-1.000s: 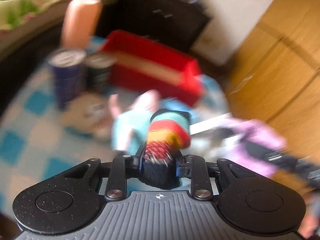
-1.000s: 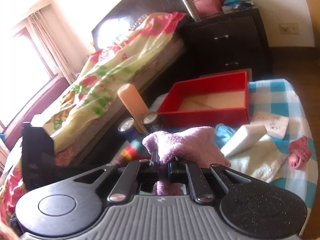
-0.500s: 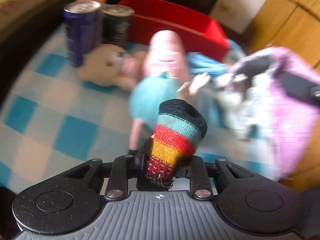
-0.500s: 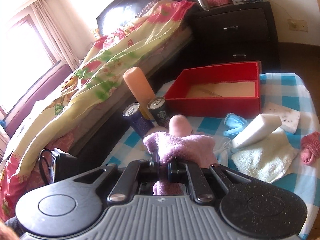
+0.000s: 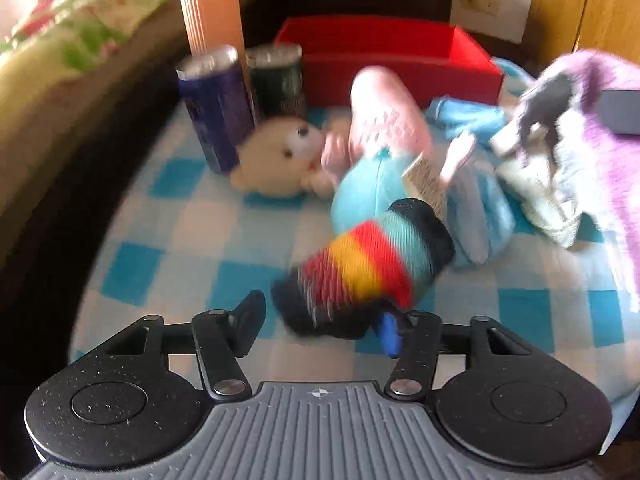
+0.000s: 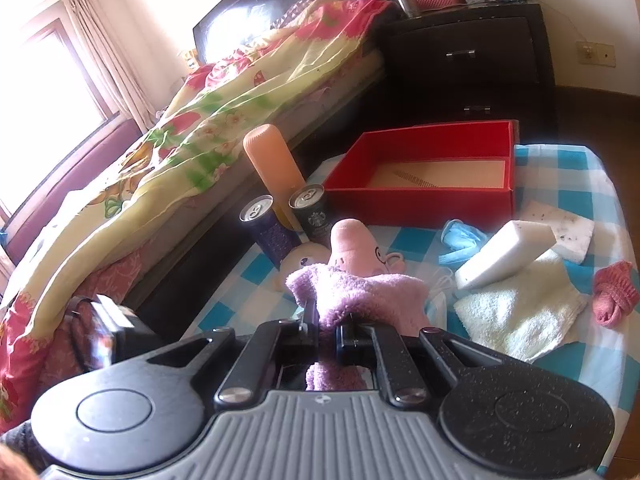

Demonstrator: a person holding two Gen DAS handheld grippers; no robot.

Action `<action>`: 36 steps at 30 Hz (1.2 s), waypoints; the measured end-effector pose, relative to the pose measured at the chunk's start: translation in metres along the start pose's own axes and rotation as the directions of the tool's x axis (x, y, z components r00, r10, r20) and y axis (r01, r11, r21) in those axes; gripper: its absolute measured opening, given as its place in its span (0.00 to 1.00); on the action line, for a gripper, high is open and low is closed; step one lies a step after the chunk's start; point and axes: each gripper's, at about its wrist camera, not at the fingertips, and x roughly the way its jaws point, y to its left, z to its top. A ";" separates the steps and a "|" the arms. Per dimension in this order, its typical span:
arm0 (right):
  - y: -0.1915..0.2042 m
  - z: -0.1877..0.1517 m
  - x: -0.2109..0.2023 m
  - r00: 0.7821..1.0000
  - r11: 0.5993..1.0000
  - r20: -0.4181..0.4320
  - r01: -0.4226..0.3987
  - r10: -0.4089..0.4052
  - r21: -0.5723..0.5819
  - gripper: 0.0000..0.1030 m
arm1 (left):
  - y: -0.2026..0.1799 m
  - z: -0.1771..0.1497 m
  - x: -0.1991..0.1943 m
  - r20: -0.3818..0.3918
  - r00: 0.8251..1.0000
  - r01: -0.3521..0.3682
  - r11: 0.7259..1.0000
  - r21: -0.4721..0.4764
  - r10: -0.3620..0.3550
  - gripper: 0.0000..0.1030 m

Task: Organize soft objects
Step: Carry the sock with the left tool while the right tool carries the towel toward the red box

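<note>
While left hand-held gripper (image 5: 324,316) opens, releasing striped sock (image 5: 368,268) lower centre, pointing upper right; right hand-held gripper (image 6: 327,338) clenches purple cloth (image 6: 360,292).

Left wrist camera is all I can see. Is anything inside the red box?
Observer: No, the red box shows only its bare tan floor.
Operator: What's holding that purple fluffy cloth?
Observer: The right tongs are shut on it.
Operator: Any more soft stuff I'm missing?
Observer: Yes, a pink knitted bundle lies just right of the white towel.
</note>
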 end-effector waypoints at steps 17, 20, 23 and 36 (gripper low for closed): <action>0.006 -0.006 -0.002 1.000 1.000 -0.016 -0.007 0.006 -0.029 0.00 | -0.040 -0.047 -0.011 -0.049 0.999 0.031 0.982 0.188 -0.022 0.65; 0.002 -0.006 -0.003 1.000 1.000 -0.015 -0.005 0.005 -0.019 0.00 | -0.054 -0.041 -0.012 -0.016 0.999 0.031 0.967 0.254 -0.028 0.84; 0.000 -0.005 -0.001 1.000 1.000 -0.026 -0.002 0.001 -0.011 0.00 | -0.072 -0.032 -0.003 -0.020 0.997 0.074 0.955 0.288 -0.072 0.87; -0.017 -0.006 -0.015 0.999 0.999 -0.007 0.039 -0.039 -0.006 0.00 | -0.092 -0.003 0.009 -0.175 0.939 0.316 0.943 0.106 -0.295 0.19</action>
